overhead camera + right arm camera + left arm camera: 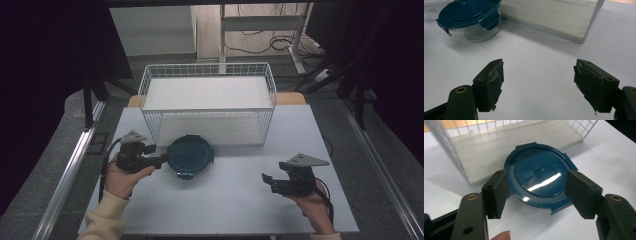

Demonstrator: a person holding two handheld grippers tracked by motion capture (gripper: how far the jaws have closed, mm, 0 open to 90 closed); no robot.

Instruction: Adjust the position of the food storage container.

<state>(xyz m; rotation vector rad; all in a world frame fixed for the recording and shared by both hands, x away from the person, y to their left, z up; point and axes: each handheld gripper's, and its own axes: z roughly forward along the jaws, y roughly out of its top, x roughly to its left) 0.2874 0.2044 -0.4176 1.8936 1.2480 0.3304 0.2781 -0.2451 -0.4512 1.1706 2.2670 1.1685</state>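
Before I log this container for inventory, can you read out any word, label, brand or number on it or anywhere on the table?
None can be read.
Container lid: a small raised rectangular mark near its middle, too faint to read.
Left edge of the right gripper view: a small dark mark, too blurred to read.
Wire basket and table: no text.

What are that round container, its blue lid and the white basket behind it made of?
Container: see-through, glossy walls, so glass or clear plastic. Lid: dark teal, shiny, with moulded clip tabs, likely plastic. Basket: thin white grid wires, probably coated metal.
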